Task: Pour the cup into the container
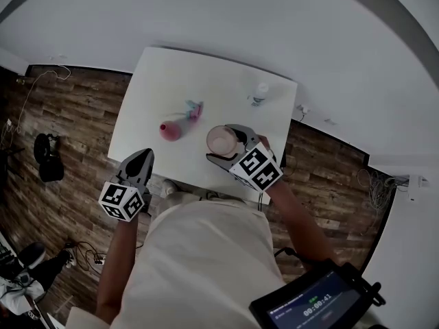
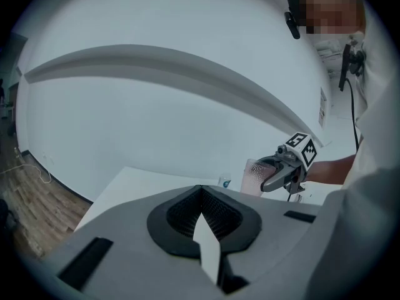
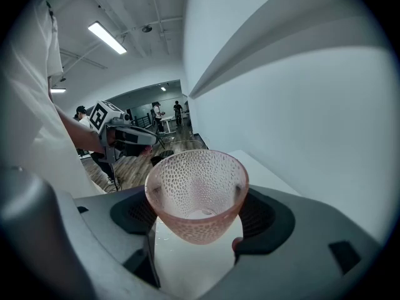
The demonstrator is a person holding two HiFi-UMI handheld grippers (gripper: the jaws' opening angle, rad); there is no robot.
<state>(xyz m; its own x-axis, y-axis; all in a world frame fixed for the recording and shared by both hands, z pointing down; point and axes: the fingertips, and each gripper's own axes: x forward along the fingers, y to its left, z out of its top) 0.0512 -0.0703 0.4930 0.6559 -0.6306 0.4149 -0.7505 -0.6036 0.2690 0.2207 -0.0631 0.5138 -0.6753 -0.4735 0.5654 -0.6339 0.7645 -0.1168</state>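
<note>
A pink dimpled translucent cup [image 3: 197, 192] sits between the jaws of my right gripper [image 3: 197, 220], which is shut on its lower wall. The cup is held off the table with its mouth up. From the head view the cup [image 1: 221, 141] and right gripper [image 1: 219, 143] hang over the table's near right part. A pink container [image 1: 168, 130] stands left of the cup, with a pink-and-teal item [image 1: 194, 108] just behind it. My left gripper [image 1: 143, 157] is shut and empty at the table's near left edge. Its jaws [image 2: 203, 216] meet with nothing between them.
The white table [image 1: 206, 74] stands against a white wall on a wooden floor. A small clear bottle [image 1: 258, 93] stands at its far right. A black bag [image 1: 48, 156] lies on the floor to the left. People stand far off down the room [image 3: 165, 112].
</note>
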